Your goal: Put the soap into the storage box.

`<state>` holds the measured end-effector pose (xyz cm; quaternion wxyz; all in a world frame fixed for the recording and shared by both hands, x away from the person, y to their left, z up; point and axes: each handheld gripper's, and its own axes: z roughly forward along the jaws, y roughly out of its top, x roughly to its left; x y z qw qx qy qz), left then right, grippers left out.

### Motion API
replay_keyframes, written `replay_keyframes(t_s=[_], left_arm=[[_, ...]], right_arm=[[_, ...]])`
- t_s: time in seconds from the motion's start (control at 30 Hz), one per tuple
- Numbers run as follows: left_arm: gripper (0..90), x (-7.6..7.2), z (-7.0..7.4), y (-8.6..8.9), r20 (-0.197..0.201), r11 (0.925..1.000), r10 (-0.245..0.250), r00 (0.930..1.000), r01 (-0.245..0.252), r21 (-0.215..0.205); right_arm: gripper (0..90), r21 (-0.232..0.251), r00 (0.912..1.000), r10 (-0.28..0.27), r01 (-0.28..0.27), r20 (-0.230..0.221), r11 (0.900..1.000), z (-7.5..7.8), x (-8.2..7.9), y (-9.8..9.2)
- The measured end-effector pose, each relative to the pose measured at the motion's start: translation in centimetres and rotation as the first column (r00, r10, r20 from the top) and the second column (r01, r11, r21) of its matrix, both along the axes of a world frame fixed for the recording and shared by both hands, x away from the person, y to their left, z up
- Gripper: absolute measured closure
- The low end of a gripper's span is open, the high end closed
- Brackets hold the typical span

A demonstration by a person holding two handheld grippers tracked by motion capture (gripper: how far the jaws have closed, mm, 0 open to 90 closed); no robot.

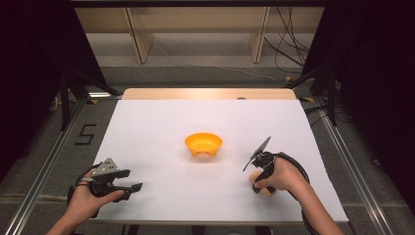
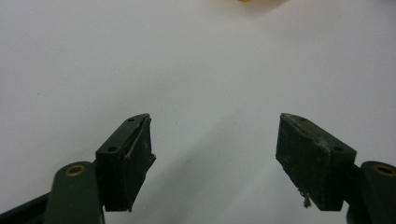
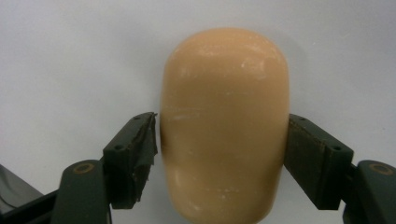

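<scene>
A tan, rounded oblong object (image 3: 224,116) lies on the white table sheet (image 1: 161,127). My right gripper (image 3: 222,154) stands over it with one pad against each of its sides, shut on it. In the high view that object (image 1: 268,192) peeks out under the person's right hand at the front right, where the right gripper (image 1: 259,185) points down. An orange bowl (image 1: 203,143) sits empty at the table's middle. At the front left my left gripper (image 1: 133,179) is held low and open; nothing is between its jaws in the left gripper view (image 2: 215,154).
The sheet's front edge (image 1: 215,221) runs just below both hands. Wooden shelf legs (image 1: 139,39) and cables (image 1: 288,44) stand beyond the table's far edge. A sliver of the orange bowl (image 2: 252,1) shows at the top of the left gripper view.
</scene>
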<state>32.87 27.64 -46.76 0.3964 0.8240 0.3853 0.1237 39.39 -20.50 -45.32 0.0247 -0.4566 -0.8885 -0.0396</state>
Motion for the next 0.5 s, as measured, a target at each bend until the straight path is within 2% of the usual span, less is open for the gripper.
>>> replay_keyframes(t_s=[0.13, 0.17, 0.2, 0.3, 0.33, 0.37, 0.47, 0.5], left_arm=[[26.7, -0.05, -0.05, -0.1, -0.009, 0.9999, 0.006, 0.9999, -0.006, -0.009], [26.7, -0.05, -0.04, -0.09, -0.002, 1.0, 0.003, 1.0, -0.003, -0.005], [26.7, -0.01, -0.01, -0.05, 0.004, 1.0, -0.007, 1.0, 0.007, 0.003], [26.7, -0.03, -0.02, -0.07, 0.003, 1.0, -0.006, 1.0, 0.006, 0.003], [26.7, -0.03, -0.02, -0.07, 0.003, 1.0, -0.007, 1.0, 0.007, 0.004], [26.7, -0.04, -0.01, -0.08, 0.003, 1.0, -0.008, 1.0, 0.008, 0.005], [26.7, -0.07, -0.06, -0.17, 0.005, 1.0, -0.001, 1.0, 0.002, -0.005], [26.8, -0.05, -0.01, -0.09, 0.004, 1.0, -0.008, 1.0, 0.007, 0.005]], right_arm=[[32.9, -0.018, 0.9999, -0.009, 0.009, 0.013, 1.0, -0.24, -0.02, 0.1], [33.0, -0.016, 1.0, 0.001, -0.001, 0.009, 1.0, -0.24, -0.03, 0.1], [33.0, -0.015, 0.9996, 0.019, -0.018, 0.023, 1.0, -0.35, -0.01, 0.04], [33.2, -0.025, 0.9996, -0.024, 0.025, 0.017, 0.999, -0.27, -0.18, 0.32], [33.2, -0.025, 0.9998, -0.014, 0.014, 0.013, 1.0, -0.27, -0.14, 0.3], [33.2, -0.028, 0.9995, 0.012, -0.011, 0.029, 1.0, -0.39, -0.16, 0.3], [33.1, -0.031, 0.9994, 0.001, 0.0, 0.034, 1.0, -0.4, -0.28, 0.4], [32.2, -0.032, 0.9994, 0.0, 0.001, 0.033, 0.999, -0.44, -0.28, 0.42]])
